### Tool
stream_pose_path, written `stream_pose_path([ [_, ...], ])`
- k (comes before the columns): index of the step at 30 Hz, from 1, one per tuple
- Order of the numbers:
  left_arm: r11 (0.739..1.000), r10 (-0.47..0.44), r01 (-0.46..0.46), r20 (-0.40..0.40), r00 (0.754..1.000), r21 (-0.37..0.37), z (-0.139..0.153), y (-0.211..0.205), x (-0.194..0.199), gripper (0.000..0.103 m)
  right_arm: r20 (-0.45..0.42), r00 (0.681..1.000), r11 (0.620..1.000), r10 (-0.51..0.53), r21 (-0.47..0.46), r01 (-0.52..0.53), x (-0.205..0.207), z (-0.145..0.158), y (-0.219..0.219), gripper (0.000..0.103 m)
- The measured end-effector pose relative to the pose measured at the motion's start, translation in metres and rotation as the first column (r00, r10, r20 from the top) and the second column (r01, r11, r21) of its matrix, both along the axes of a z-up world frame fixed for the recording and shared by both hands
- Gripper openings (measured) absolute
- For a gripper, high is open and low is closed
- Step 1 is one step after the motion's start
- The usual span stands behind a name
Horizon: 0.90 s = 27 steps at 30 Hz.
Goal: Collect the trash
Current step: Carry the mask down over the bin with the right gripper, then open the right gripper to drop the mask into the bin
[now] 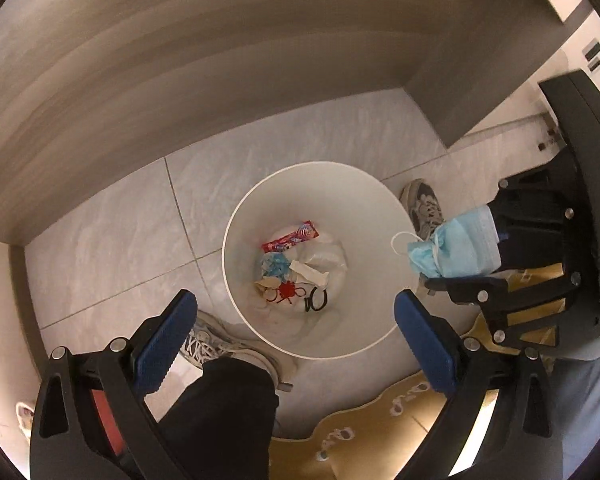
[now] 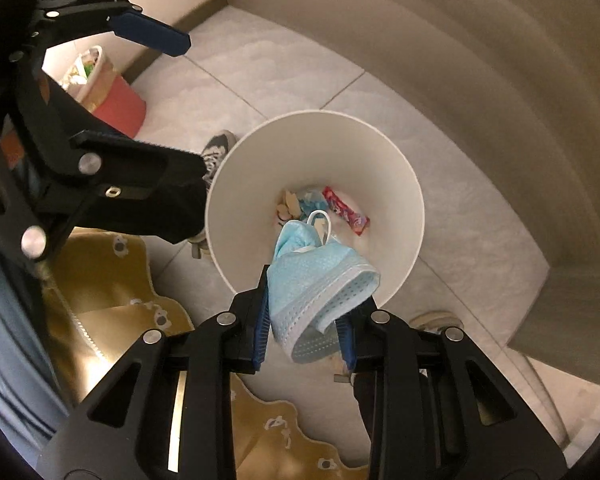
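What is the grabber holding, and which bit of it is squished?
The right gripper holds a blue face mask, pinched across its bunched-up cloth middle; one ear loop dangles free above the white bin. The left gripper is open and holds nothing.

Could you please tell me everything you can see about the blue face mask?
The face mask is a light blue disposable one of soft pleated fabric with a paler stitched edge and a white ear loop. It is crumpled and folded over. The right gripper pinches it between its blue-padded jaws, and the free end and loop hang forward. It is held in the air above the near rim of the white bin, not yet dropped in; nothing else touches it.
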<state>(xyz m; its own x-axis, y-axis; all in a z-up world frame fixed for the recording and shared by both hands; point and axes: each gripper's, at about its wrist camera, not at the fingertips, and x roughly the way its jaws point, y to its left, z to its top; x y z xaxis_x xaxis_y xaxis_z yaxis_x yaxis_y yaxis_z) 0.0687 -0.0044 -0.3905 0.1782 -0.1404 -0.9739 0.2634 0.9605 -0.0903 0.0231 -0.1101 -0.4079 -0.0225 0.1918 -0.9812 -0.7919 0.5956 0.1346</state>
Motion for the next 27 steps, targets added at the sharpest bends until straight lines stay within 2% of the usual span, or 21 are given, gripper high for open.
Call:
stream_pose_path([
  [4,1.000,0.002,-0.002,-0.026,1.000,0.014,-0.023,0.002,0.006,0.097,-0.035,0.999,1.000,-0.009,-0.029,0.008,0.012,-0.020,0.006,0.026],
  [10,0.997,-0.054,0.057,-0.053,0.997,0.044,-0.044,-0.005,0.005,0.097,-0.061,0.998,0.998,-0.004,-0.065,0.000,0.019,-0.037,0.009,0.027],
  [25,0.997,-0.063,0.067,-0.065,0.996,0.050,-0.050,-0.008,0.006,0.097,-0.067,0.998,0.996,0.004,-0.091,-0.010,0.015,-0.054,0.017,0.027],
  [26,0.996,-0.063,0.066,-0.065,0.996,0.051,-0.050,-0.008,0.006,0.097,-0.065,0.998,0.995,0.003,-0.094,-0.009,0.014,-0.055,0.017,0.028],
  [27,0.996,-0.064,0.067,-0.066,0.996,0.050,-0.051,-0.007,0.007,0.097,-0.067,0.998,0.995,0.002,-0.098,-0.009,0.013,-0.055,0.018,0.037],
])
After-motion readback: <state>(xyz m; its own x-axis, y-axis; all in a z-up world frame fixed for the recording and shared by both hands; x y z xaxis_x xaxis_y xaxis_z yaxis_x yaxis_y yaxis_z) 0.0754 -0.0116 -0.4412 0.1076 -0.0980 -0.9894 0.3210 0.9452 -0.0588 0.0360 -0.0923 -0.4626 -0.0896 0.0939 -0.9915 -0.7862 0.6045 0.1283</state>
